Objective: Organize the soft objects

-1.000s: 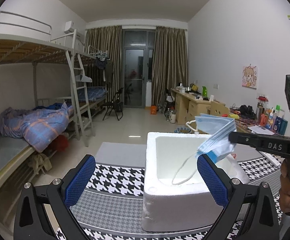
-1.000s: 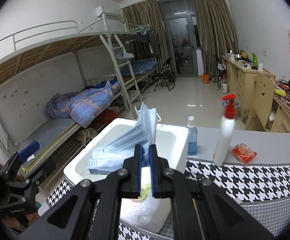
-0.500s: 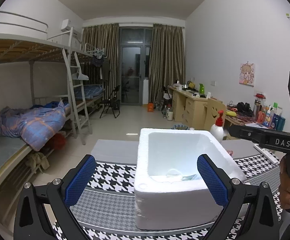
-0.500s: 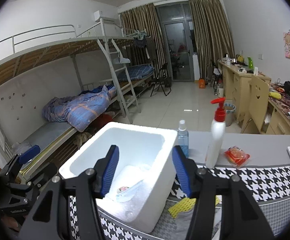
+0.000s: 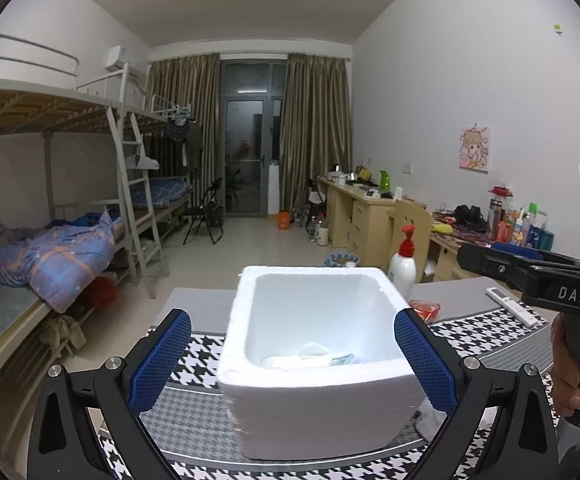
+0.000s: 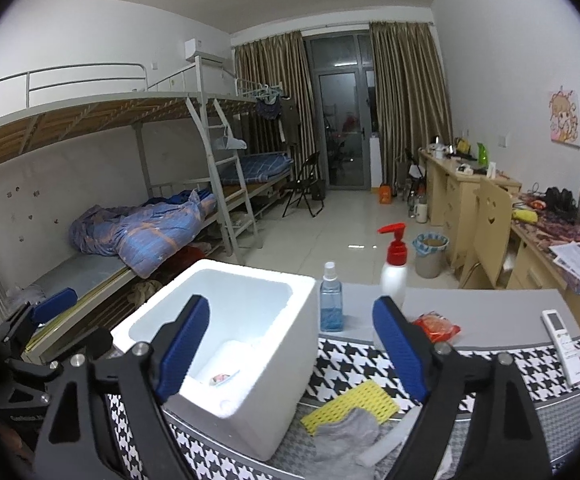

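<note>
Masks (image 5: 330, 359) dropped a second ago by the right gripper (image 6: 290, 352), now wide open and empty like the left gripper (image 5: 294, 356), lie inside the foam box (image 6: 290, 344), so the yellow cloth (image 6: 350, 406) and grey sock (image 6: 346, 436) beside the box come next, unobstructed.

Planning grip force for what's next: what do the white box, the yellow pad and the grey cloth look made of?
The white box looks like foam: matte, thick-walled, pebbly and chipped at the edges. The yellow pad seems a soft mesh-textured sponge or cloth, with a dotted weave. The grey cloth looks like limp knit fabric, crumpled.
</note>
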A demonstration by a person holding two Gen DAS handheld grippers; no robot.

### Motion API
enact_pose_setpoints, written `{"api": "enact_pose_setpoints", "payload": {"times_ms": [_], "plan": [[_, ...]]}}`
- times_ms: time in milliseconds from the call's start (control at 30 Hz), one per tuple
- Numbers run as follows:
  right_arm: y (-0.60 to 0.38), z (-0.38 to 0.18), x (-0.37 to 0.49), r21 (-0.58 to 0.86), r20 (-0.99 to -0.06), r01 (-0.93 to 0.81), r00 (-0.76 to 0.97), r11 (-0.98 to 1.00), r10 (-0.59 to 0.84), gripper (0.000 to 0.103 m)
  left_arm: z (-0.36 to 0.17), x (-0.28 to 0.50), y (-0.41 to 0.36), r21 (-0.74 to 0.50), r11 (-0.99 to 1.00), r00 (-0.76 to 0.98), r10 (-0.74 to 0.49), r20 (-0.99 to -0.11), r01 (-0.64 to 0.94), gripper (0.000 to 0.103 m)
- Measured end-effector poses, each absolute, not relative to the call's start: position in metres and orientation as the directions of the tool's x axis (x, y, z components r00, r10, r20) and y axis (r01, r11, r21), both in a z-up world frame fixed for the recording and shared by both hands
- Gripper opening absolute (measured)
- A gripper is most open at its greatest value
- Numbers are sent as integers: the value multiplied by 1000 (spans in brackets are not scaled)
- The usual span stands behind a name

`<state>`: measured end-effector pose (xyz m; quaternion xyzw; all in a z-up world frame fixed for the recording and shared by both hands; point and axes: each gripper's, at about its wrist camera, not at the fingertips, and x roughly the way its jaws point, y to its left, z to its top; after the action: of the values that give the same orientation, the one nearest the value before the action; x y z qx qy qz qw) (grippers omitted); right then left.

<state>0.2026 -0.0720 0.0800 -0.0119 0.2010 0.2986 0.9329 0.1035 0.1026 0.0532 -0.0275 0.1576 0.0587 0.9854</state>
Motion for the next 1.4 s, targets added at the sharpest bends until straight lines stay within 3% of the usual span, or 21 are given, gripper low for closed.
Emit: {"api": "enact_pose_setpoints", "payload": {"times_ms": [333,1400], "plan": [[-93,81,198,87,-345,-532,777,843,526,99,59,102,88,-34,995,950,82,-302,-97,102],[-166,78,174,74,-305,-404,862,912,406,99,64,97,28,-14,998,956,-60,-289,58,102]]}}
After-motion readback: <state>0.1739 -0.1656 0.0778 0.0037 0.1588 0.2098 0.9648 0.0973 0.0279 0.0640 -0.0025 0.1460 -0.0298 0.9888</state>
